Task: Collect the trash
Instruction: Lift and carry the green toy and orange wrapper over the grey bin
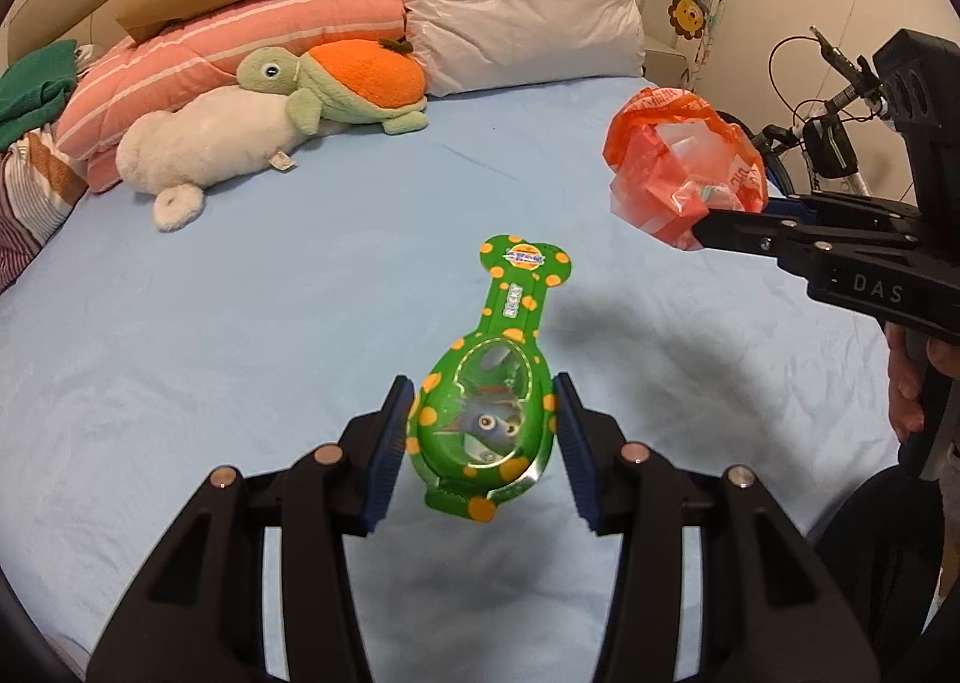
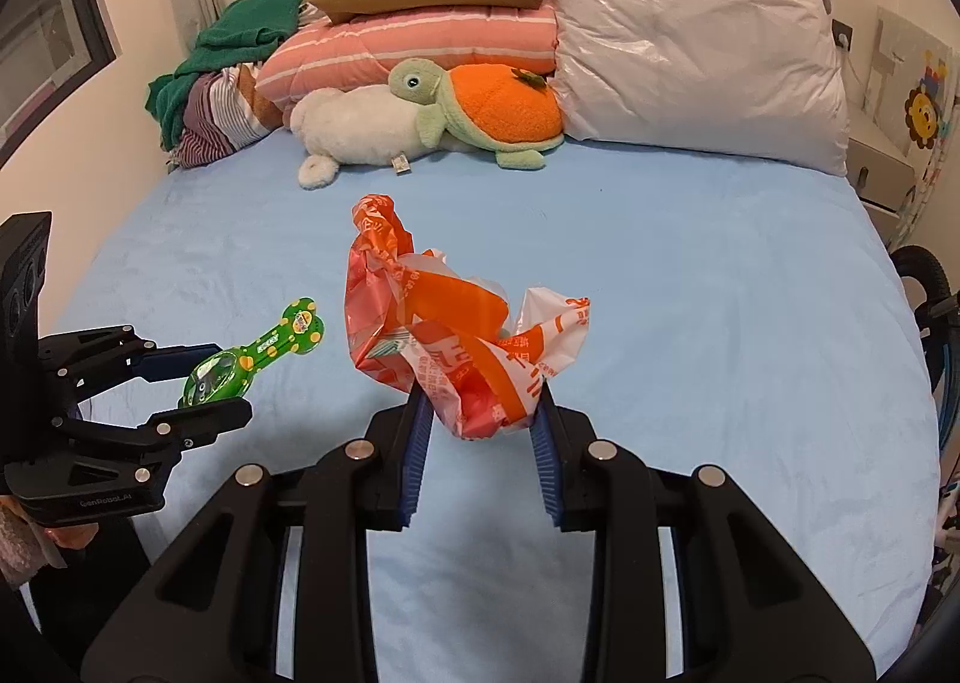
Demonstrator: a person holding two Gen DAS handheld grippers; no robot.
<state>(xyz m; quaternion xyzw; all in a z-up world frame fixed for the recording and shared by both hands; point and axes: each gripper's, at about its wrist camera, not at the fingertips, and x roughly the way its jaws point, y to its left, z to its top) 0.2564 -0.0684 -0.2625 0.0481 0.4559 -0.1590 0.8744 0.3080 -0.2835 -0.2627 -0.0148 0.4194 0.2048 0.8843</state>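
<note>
Blue bed [image 2: 690, 293], green package [image 1: 486, 407] gripped, orange bag [image 2: 456, 347] gripped

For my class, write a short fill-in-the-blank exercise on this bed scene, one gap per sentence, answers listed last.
The left gripper holds a green package with ____ dots.
The right gripper grips a crumpled orange and white plastic ____.
The plush turtle has an ____ shell.
The bed sheet is light ____.
Answers: orange; bag; orange; blue
</note>
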